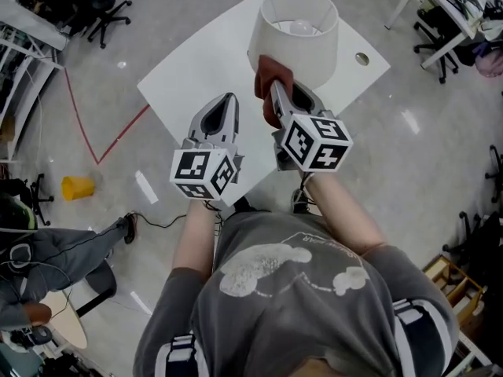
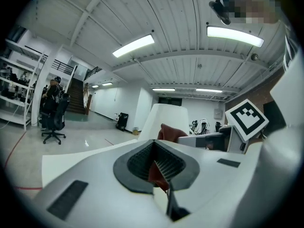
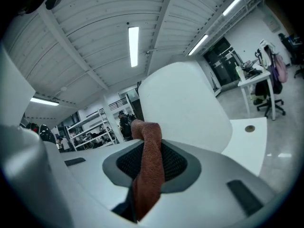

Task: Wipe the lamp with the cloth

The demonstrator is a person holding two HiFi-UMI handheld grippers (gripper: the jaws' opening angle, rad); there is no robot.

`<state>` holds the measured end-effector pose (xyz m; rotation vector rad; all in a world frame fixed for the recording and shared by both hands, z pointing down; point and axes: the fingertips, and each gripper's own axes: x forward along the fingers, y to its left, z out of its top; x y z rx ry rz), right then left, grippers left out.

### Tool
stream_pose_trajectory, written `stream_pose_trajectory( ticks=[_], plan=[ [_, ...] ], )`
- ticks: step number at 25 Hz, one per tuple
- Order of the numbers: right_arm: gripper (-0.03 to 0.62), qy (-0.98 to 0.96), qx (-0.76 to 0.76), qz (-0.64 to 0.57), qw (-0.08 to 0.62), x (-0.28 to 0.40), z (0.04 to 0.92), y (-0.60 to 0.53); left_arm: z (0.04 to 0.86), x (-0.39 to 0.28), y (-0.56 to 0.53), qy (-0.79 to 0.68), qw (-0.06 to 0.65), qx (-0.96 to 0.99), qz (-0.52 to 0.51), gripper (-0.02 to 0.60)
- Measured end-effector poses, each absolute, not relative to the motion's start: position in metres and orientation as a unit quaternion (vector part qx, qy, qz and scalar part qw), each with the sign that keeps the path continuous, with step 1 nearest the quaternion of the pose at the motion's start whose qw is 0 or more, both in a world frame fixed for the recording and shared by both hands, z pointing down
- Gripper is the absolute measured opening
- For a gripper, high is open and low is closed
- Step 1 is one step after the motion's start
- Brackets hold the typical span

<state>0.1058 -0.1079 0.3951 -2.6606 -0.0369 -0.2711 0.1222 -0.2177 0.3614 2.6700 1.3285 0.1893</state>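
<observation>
right gripper (image 1: 273,89) grips cloth (image 1: 271,69) against lamp (image 1: 305,53), far edge of desk (image 1: 196,69) | left gripper (image 1: 228,99) closed, empty | bulb (image 1: 301,27): head view only

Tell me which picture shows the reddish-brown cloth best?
The right gripper view: the reddish-brown cloth fills the middle, pinched between the jaws. The head view shows it small by the white lampshade; the left gripper view only a peek.

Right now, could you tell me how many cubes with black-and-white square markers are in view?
2. One black-and-white marker cube sits on the left gripper; the other on the right gripper. None seems hidden.
</observation>
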Motion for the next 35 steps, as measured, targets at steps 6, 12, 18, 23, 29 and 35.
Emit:
stream_pose_trajectory(
  ticks=[6, 12, 18, 23, 29, 35],
  plan=[
    [0.086, 0.021, -0.966, -0.141, 0.218, 0.094, 0.440, -0.101, 0.386, 0.103, -0.210, 0.426, 0.087, 0.896, 0.088, 0.008],
    [0.086, 0.070, -0.962, -0.176, 0.195, 0.076, 0.462, -0.095, 0.402, 0.084, -0.197, 0.410, 0.094, 0.902, 0.100, 0.008],
    [0.086, 0.161, -0.962, -0.126, 0.181, 0.053, 0.429, -0.094, 0.388, 0.067, -0.185, 0.401, 0.087, 0.909, 0.073, 0.008],
    [0.086, 0.207, -0.966, -0.054, 0.148, 0.052, 0.360, -0.079, 0.333, 0.066, -0.180, 0.401, 0.088, 0.912, 0.017, 0.008],
    [0.086, 0.191, -0.973, 0.001, 0.131, 0.070, 0.298, -0.061, 0.285, 0.075, -0.181, 0.424, 0.091, 0.901, -0.035, 0.008],
    [0.086, 0.154, -0.979, -0.012, 0.135, 0.083, 0.309, -0.043, 0.286, 0.091, -0.181, 0.448, 0.108, 0.887, -0.023, 0.008]
  ],
)
